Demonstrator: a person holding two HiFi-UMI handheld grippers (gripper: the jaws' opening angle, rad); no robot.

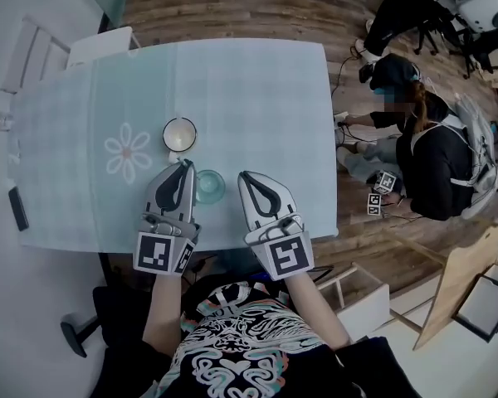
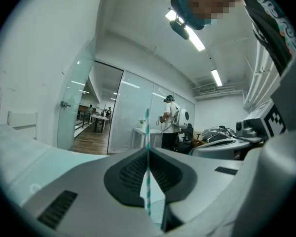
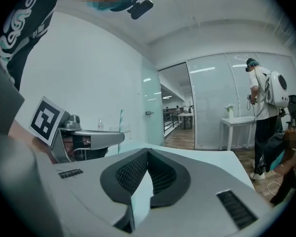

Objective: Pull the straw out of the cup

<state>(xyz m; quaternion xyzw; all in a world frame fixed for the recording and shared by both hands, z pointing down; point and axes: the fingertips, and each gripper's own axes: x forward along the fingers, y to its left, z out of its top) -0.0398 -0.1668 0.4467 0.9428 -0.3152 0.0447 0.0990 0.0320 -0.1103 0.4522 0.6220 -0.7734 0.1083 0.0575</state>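
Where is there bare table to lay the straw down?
The table is bare right of the right gripper out to its edge, and across the far half beyond the white mug. Crowded: the glass cup sits between both grippers, the left gripper shut on the straw, the mug just ahead.

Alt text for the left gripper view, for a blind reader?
The left gripper pinches a green-and-white striped straw, which stands upright between its jaws. Behind is a glass-walled office where a person stands by a white table.
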